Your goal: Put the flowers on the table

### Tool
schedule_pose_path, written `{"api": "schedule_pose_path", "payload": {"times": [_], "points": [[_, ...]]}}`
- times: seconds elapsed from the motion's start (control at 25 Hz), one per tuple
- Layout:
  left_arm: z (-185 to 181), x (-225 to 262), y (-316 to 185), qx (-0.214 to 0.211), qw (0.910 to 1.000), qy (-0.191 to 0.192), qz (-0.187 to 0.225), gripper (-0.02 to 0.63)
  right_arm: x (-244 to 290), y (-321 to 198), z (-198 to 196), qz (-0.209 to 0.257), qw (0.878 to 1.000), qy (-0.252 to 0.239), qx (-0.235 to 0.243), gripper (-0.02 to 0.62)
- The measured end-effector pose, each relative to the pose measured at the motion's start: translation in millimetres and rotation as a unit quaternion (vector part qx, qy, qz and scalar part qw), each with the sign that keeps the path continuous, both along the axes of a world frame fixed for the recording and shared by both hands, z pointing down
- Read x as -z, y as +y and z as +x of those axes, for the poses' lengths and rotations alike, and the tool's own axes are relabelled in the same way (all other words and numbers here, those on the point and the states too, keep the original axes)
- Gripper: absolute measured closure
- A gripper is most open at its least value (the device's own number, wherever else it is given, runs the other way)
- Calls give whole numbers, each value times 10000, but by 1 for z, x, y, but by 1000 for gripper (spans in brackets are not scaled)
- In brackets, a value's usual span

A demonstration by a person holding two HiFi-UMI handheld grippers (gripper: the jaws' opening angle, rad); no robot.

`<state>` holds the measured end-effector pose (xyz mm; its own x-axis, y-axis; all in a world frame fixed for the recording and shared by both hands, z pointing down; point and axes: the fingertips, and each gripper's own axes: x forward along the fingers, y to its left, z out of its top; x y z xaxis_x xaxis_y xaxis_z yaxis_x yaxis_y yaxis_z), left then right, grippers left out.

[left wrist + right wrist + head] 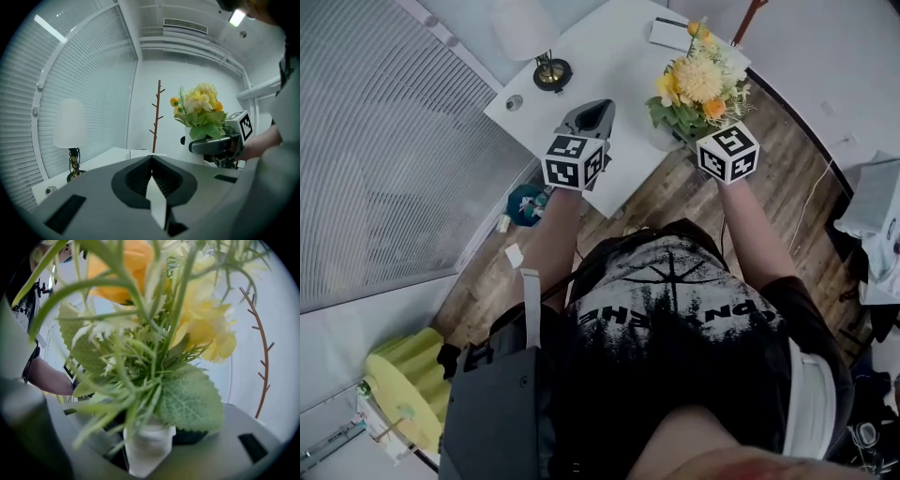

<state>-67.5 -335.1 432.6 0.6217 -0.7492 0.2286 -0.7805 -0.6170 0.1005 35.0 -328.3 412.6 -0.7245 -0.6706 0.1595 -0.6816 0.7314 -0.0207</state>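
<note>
Overhead, head view: flowers (698, 86) in right hand-held gripper (694, 139), at the desk (609, 47) edge.
Left gripper view: left hand-held gripper (152, 161) pressed together, empty.
Right gripper view: jaws pinching the white vase (147, 446) under leaves.

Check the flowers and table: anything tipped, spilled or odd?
Nothing stands out. The flowers sit upright in their white vase, clamped in the right gripper; the lamp stands upright on the table; no spill shows.
</note>
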Motion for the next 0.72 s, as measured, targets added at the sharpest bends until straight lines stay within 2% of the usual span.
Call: {"api": "schedule_pose_path", "payload": {"times": [0.44,0.72], "points": [[-5,-19,-31,-61,9997,3,-223,595,-12,-34,-11,-120,9999,67,1,347],[-8,-30,-67,120,9992,55,-375,595,-27,-73,-9,-282,9994,167,141,347]]}}
